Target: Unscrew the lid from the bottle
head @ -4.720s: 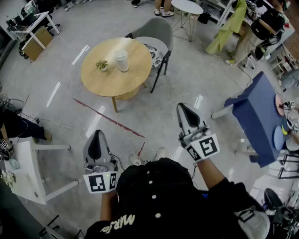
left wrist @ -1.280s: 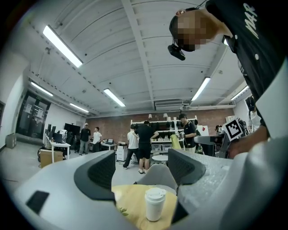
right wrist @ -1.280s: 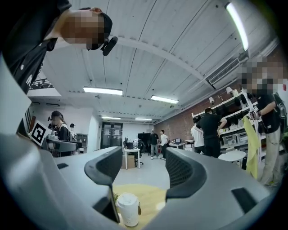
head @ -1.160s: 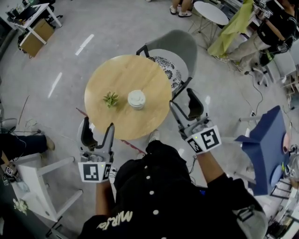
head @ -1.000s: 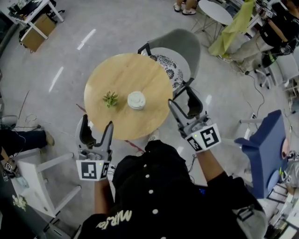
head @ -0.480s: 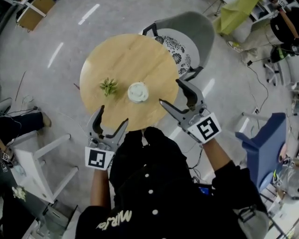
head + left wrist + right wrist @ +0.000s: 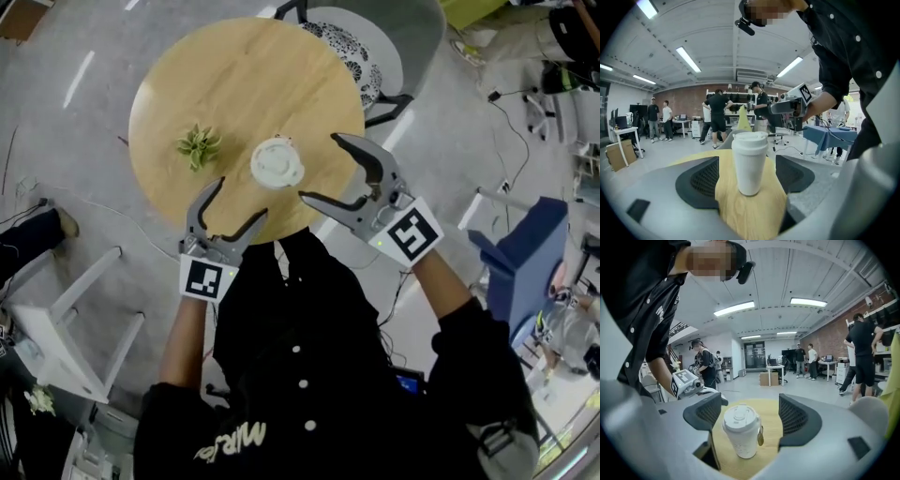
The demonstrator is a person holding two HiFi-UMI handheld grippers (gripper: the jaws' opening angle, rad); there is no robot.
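Observation:
A white bottle [image 7: 277, 165] with a white screw lid stands upright near the front of the round wooden table [image 7: 244, 84]. My left gripper [image 7: 242, 199] is open just in front and left of it, over the table edge. My right gripper [image 7: 320, 167] is open just to its right, its jaws having just been opening, with nothing between them. In the left gripper view the bottle [image 7: 750, 161] stands just beyond the left gripper [image 7: 747, 180]. In the right gripper view the bottle [image 7: 740, 432] shows beyond the right gripper [image 7: 750, 418], untouched.
A small green plant [image 7: 197, 143] sits on the table left of the bottle. A grey chair [image 7: 375, 37] with a patterned cushion stands behind the table. A blue table [image 7: 525, 253] is at the right and a white table [image 7: 56, 328] at the left. Several people stand far off.
Both grippers have come down and forward to the table's front edge, on either side of the bottle. The right jaws have spread wider. The table now fills more of the view.

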